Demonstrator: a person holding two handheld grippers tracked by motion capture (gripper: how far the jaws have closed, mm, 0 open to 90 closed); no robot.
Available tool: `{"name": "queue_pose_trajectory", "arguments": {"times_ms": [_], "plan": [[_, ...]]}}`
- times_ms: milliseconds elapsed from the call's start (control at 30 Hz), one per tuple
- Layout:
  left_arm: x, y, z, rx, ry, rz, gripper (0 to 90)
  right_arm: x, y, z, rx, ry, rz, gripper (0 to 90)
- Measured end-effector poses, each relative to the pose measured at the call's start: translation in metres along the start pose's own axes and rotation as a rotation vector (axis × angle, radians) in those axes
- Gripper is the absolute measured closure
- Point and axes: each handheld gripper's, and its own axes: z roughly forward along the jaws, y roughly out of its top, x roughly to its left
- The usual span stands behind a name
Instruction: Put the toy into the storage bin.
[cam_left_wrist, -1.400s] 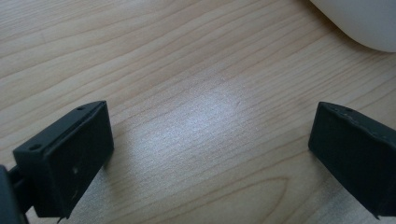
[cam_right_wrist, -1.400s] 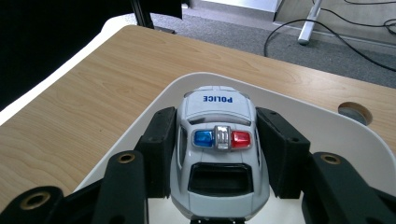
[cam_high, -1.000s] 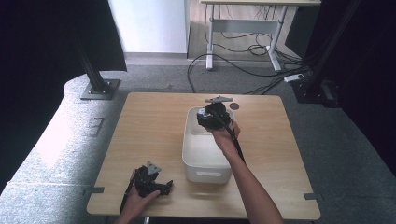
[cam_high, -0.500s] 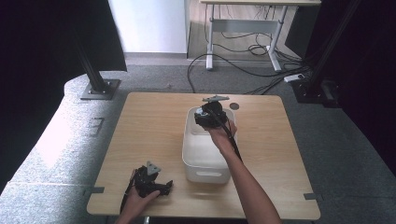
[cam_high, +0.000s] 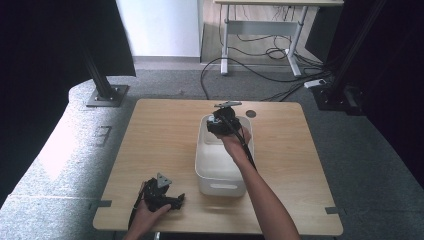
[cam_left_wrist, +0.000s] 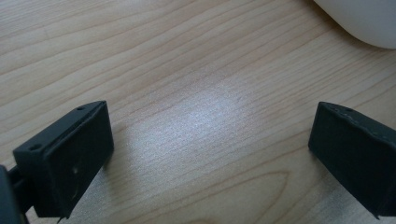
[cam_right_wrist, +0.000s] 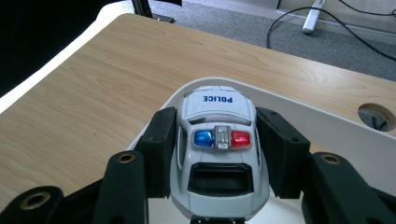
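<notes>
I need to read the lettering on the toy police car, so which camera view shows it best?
The right gripper view: the toy police car sits close up between the right tongs, roof lights and POLICE lettering legible. In the high view the tongs and hand cover it above the white bin. The left gripper view gives bare table.

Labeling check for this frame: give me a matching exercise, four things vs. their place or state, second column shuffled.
Things:
1. toy police car
2. white bin
3. left claw
4. round cable hole

States:
A. open, low over bare tabletop
B. in the tabletop, beyond the bin's far end
C. clamped between the right claw's jaws
D. stands on the table, mid-right

Pairs: 1-C, 2-D, 3-A, 4-B
</notes>
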Motion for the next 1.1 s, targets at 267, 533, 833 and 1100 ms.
{"name": "queue_pose_trajectory", "arguments": {"times_ms": [267, 533, 833, 1100], "plan": [[0.000, -0.001, 0.000, 0.000, 0.001, -0.001, 0.0, 0.003, 0.004, 0.010, 0.017, -0.009, -0.005, 50.3], [0.000, -0.001, -0.001, 0.000, 0.001, -0.001, 0.0, 0.002, 0.001, 0.020, 0.040, -0.015, 0.000, 50.3], [0.000, -0.001, -0.001, -0.001, 0.001, -0.002, 0.0, -0.001, -0.003, 0.030, 0.063, -0.011, 0.010, 50.3], [0.000, -0.001, -0.001, 0.000, 0.001, -0.002, 0.0, -0.003, -0.005, 0.037, 0.079, 0.000, 0.021, 50.3]]}}
